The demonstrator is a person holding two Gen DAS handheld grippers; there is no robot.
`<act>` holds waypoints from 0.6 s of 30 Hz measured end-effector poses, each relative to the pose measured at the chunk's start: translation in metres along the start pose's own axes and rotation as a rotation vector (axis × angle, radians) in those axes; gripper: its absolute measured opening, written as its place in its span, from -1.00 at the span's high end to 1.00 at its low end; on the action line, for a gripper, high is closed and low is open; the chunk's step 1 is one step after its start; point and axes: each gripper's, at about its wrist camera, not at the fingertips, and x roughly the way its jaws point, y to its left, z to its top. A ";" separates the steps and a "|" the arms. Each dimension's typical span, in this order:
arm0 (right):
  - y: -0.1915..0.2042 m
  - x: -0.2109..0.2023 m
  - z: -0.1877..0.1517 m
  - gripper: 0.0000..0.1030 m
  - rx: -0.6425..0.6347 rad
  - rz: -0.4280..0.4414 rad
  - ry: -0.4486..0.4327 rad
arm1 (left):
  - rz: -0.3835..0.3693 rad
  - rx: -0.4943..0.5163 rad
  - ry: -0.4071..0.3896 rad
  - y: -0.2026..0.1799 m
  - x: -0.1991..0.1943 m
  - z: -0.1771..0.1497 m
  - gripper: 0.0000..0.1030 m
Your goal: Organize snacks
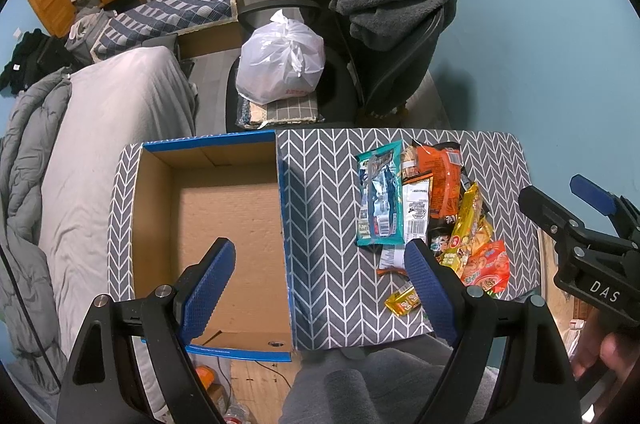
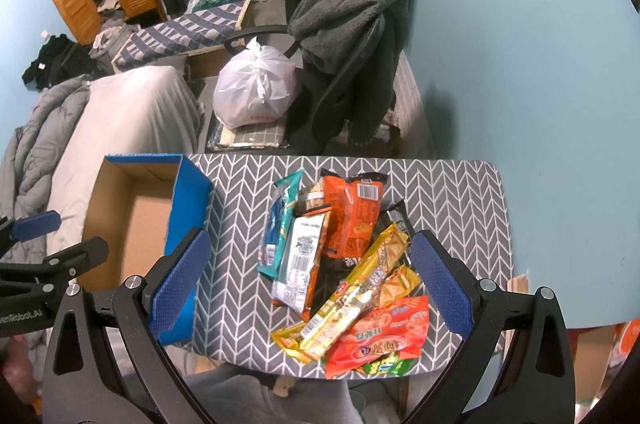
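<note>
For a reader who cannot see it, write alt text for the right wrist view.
An open gripper hovers over a pile of snack packets on a table with a grey patterned cloth. An empty cardboard box sits to the left, with a cluttered bedroom behind.

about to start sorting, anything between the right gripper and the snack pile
Nothing visible. The right gripper hangs open directly above the snack pile, with no object between them. The cardboard box sits off to the left.

Open box [image 1: 224,208] on table's [image 1: 328,224] left, snack pile [image 2: 344,264] on its right, chair [image 2: 344,92] behind table.
</note>
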 end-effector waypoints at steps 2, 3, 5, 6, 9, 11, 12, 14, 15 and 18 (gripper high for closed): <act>0.000 0.000 0.000 -0.95 0.000 0.000 -0.001 | -0.001 0.000 -0.001 0.000 0.000 -0.001 -0.70; 0.000 0.000 0.000 -0.95 0.000 0.001 0.000 | -0.001 0.000 0.001 0.000 0.000 0.000 -0.70; 0.000 0.000 0.000 -0.95 0.000 0.001 0.000 | -0.003 0.001 0.001 0.000 0.000 -0.001 -0.70; 0.000 0.000 0.000 -0.95 0.000 0.000 -0.001 | -0.003 0.002 0.003 -0.002 0.001 0.002 -0.70; 0.000 0.003 0.000 -0.95 0.001 0.002 0.002 | -0.004 0.009 0.005 -0.004 0.001 0.004 -0.70; 0.000 0.004 0.000 -0.95 0.000 0.002 0.003 | -0.005 0.014 0.008 -0.005 0.002 0.006 -0.70; 0.000 0.004 -0.001 -0.95 0.000 0.002 0.003 | -0.006 0.016 0.009 -0.005 0.002 0.006 -0.70; 0.000 0.004 0.000 -0.95 0.001 0.002 0.003 | -0.008 0.018 0.011 -0.005 0.002 0.009 -0.70; 0.000 0.004 0.000 -0.95 0.001 0.002 0.004 | -0.009 0.019 0.012 -0.005 0.002 0.009 -0.70; 0.000 0.004 0.000 -0.95 0.002 0.002 0.004 | -0.013 0.023 0.012 -0.006 0.002 0.011 -0.70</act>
